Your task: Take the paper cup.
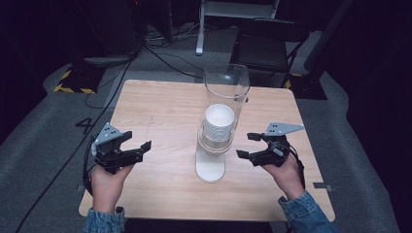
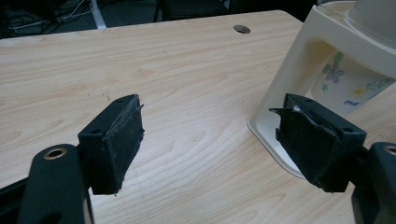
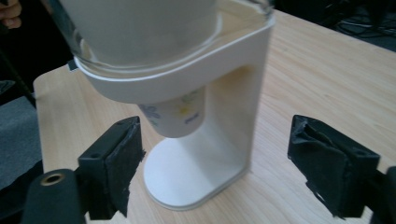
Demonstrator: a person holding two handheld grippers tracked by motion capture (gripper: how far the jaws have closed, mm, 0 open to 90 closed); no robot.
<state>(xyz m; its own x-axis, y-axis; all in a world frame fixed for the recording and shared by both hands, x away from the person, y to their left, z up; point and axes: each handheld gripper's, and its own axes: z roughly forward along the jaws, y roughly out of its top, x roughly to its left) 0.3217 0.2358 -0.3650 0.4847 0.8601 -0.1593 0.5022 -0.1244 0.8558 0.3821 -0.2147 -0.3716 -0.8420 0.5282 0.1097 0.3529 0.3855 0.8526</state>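
A white cup dispenser [image 1: 210, 167] stands in the middle of the wooden table [image 1: 160, 107], with a clear tube [image 1: 226, 92] on top holding stacked white paper cups [image 1: 218, 121]. The lowest cup [image 3: 180, 114], printed with flowers, pokes out under the dispenser's ring [image 3: 187, 77]. My left gripper [image 1: 138, 140] rests open to the left of the dispenser, nothing between its jaws. My right gripper [image 1: 245, 145] is open just to the right of it; in the right gripper view its jaws [image 3: 215, 158] frame the stand's column [image 3: 233, 107] and the cup without touching them. The left gripper view [image 2: 210, 126] shows the stand [image 2: 289, 70] at right.
A black chair [image 1: 269, 46] and a white frame leg [image 1: 200, 34] stand on the floor behind the table, among cables [image 1: 160, 56]. A cable hole [image 2: 241, 29] sits near the table's far edge. Bare tabletop lies left of and behind the dispenser.
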